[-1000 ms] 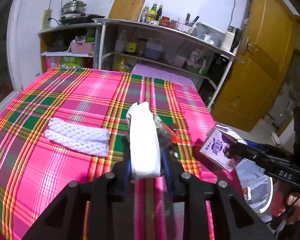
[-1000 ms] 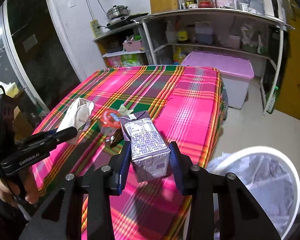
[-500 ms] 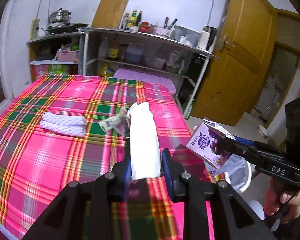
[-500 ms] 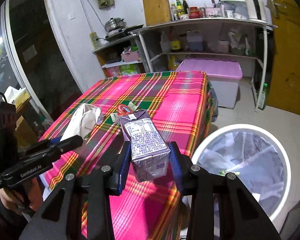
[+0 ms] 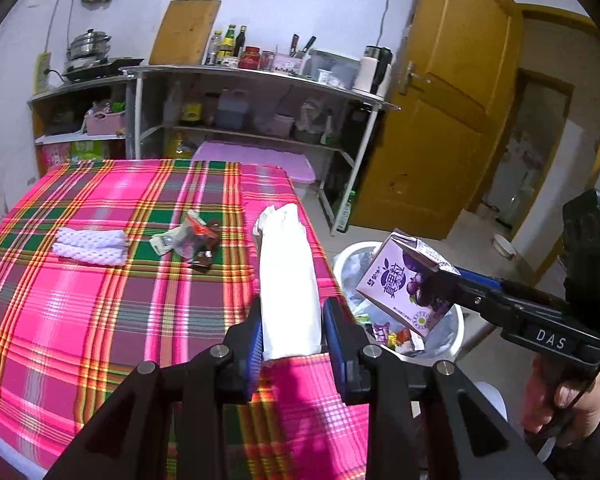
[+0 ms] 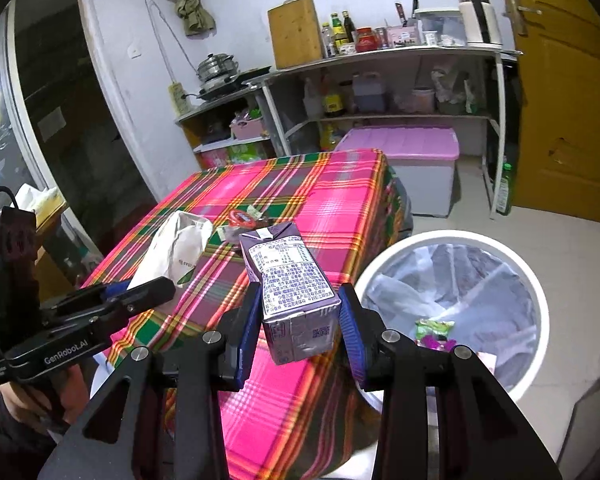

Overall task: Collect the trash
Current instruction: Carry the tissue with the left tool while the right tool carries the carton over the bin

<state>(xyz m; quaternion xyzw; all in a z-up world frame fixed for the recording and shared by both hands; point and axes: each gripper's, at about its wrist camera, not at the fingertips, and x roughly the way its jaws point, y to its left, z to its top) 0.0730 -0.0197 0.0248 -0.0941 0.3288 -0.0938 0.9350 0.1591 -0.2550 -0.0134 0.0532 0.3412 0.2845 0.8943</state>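
Observation:
My left gripper (image 5: 292, 316) is shut on a crumpled white paper bag (image 5: 288, 280), held above the right edge of the plaid table (image 5: 100, 320). My right gripper (image 6: 298, 318) is shut on a purple drink carton (image 6: 292, 284); the same carton (image 5: 412, 280) hangs over the white trash bin (image 5: 444, 344) in the left wrist view. The bin (image 6: 528, 280), lined with a clear bag and holding some wrappers, stands on the floor beside the table's right side. Crumpled wrappers (image 5: 192, 236) and a folded white foam net (image 5: 90, 246) lie on the cloth.
Metal shelves (image 5: 260, 104) with bottles and jars stand beyond the table, a lilac storage box (image 6: 404, 160) beneath them. A yellow door (image 5: 440, 120) is at the right. A person's hand (image 5: 564, 408) holds the right gripper's handle.
Both grippers have carried their loads to the right, off the table's middle toward its edge; the trash bin has come into view, with the carton now over it. Grips are unchanged.

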